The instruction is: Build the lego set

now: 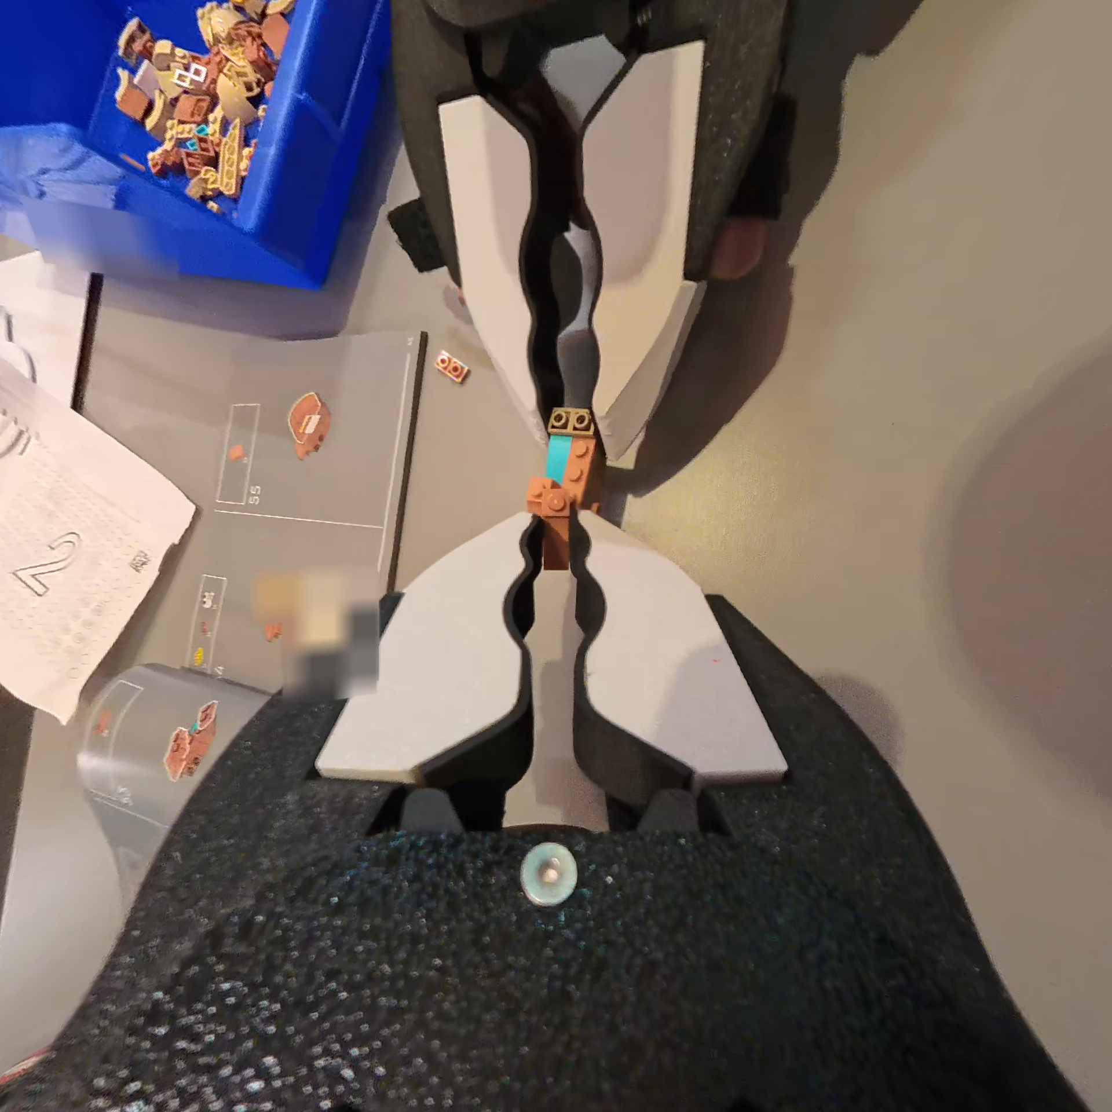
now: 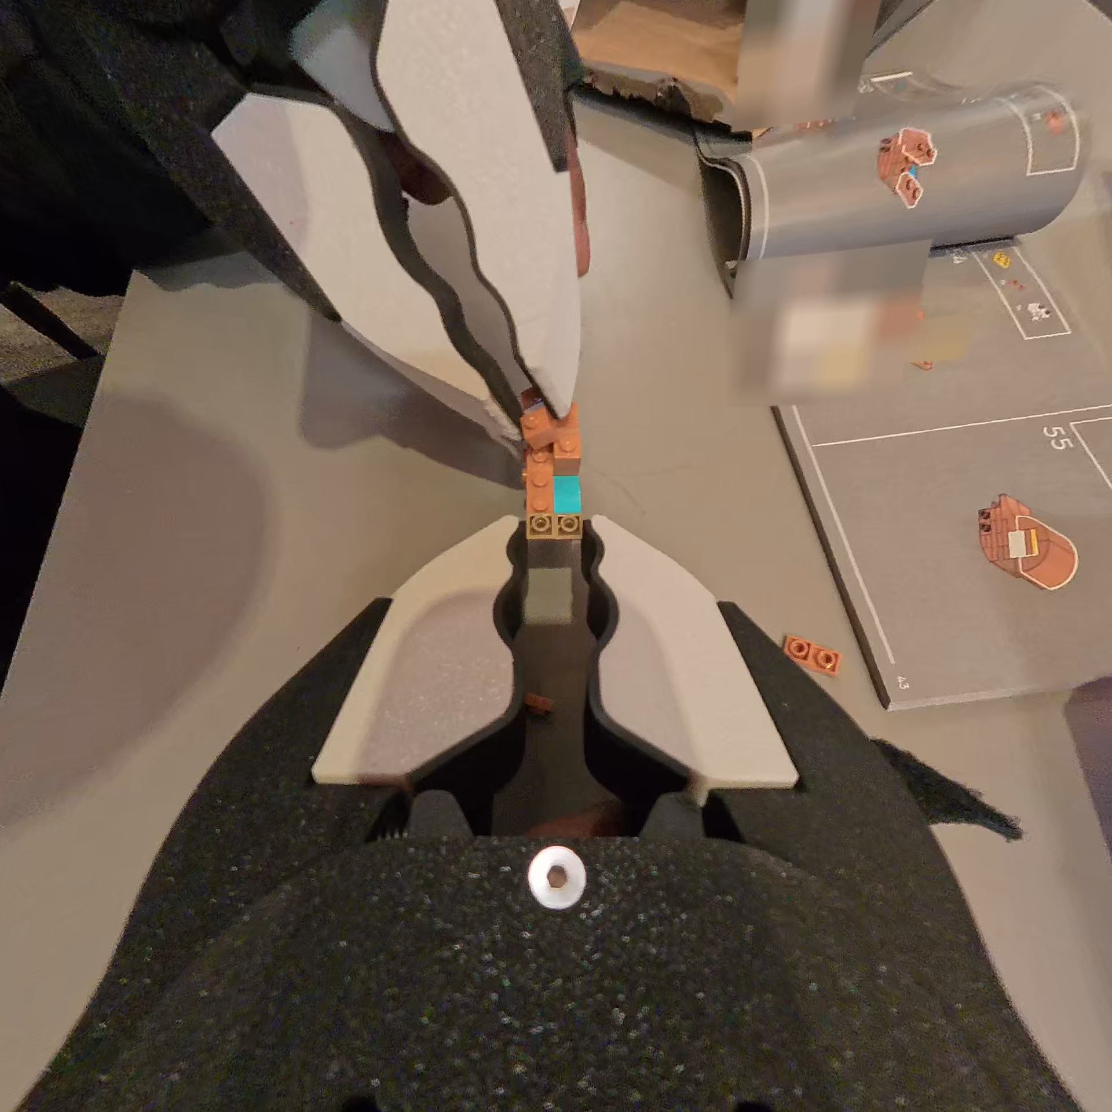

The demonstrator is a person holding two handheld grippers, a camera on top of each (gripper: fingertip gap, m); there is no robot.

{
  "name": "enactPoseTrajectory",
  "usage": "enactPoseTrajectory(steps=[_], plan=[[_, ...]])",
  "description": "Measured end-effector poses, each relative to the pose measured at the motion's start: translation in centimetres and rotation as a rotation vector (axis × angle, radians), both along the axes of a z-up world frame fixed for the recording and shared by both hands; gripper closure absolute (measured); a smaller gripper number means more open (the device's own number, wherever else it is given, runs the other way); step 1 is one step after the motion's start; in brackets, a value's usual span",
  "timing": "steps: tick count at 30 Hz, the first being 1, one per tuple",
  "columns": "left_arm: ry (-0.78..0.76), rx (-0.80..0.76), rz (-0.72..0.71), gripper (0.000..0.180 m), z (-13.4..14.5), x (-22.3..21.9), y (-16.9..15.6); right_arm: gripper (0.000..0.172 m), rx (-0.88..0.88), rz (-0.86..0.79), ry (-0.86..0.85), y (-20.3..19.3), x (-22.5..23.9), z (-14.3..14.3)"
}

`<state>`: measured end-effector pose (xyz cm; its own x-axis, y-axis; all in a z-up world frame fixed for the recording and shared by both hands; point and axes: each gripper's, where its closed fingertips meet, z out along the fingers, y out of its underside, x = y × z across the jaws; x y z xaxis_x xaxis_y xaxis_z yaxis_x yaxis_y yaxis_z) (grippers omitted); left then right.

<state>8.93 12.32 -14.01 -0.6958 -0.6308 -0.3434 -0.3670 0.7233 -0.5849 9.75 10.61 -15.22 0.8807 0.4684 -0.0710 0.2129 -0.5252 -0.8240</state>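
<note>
A small brick assembly (image 1: 568, 475) of orange-brown bricks, a turquoise tile and a tan two-stud plate (image 1: 571, 421) hangs above the grey table between both grippers. My left gripper (image 1: 555, 523) is shut on the dark brown brick at its near end. My right gripper (image 1: 571, 430) reaches in from the top and grips the tan plate end. In the right wrist view, my right gripper (image 2: 555, 525) is shut on the tan plate (image 2: 555, 526) of the assembly (image 2: 550, 481). The left gripper (image 2: 538, 415) comes in from the upper left and pinches the far brown bricks.
A blue bin (image 1: 289, 240) of loose tan and brown bricks stands at the upper left. An open grey instruction booklet (image 1: 313, 457) lies left of the grippers, with a white paper sheet (image 1: 78, 541) on it. A loose brown two-stud plate (image 1: 452, 366) lies beside the booklet.
</note>
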Motion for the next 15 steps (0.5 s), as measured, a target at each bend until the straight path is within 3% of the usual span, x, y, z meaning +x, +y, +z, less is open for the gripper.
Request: enactPoseTrajectory(steps=[15], plan=[[-0.048, 0.074, -0.016, 0.173, 0.15, 0.30, -0.21, 0.155, 0.011, -0.005, 0.007, 0.07, 0.11, 0.17]])
